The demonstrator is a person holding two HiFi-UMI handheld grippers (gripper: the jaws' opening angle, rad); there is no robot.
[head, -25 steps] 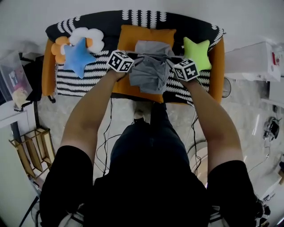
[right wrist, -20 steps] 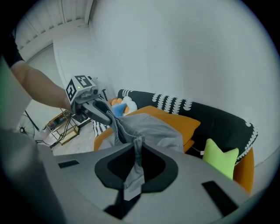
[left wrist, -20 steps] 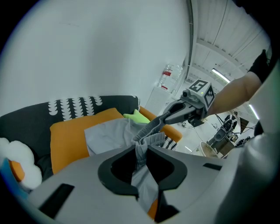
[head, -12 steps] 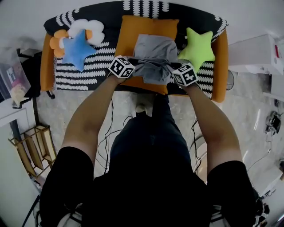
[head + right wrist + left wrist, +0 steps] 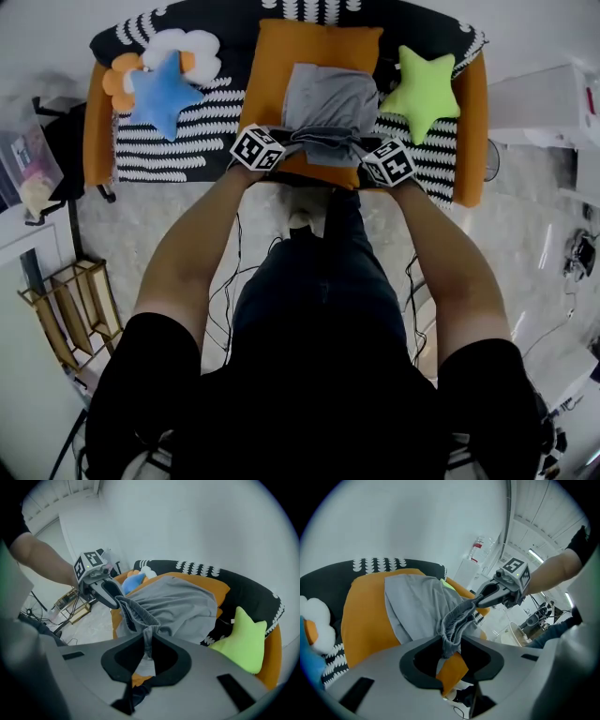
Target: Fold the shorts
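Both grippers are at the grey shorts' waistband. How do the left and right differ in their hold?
The left gripper has its fingers apart, and they have just been opening; the right gripper has its fingers closed. The waistband of the shorts hangs loose between the left fingers, with the orange cushion showing through the gap; the right gripper pinches it tight. Both sit at the near waistband edge.

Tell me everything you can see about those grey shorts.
The grey shorts look like soft knit cloth with a gathered elastic waistband. They lie on the orange cushion, the waistband lifted at its near edge and stretched between both grippers. The right gripper is shut on it; the left gripper has just been opening its jaws, with the cloth between them.
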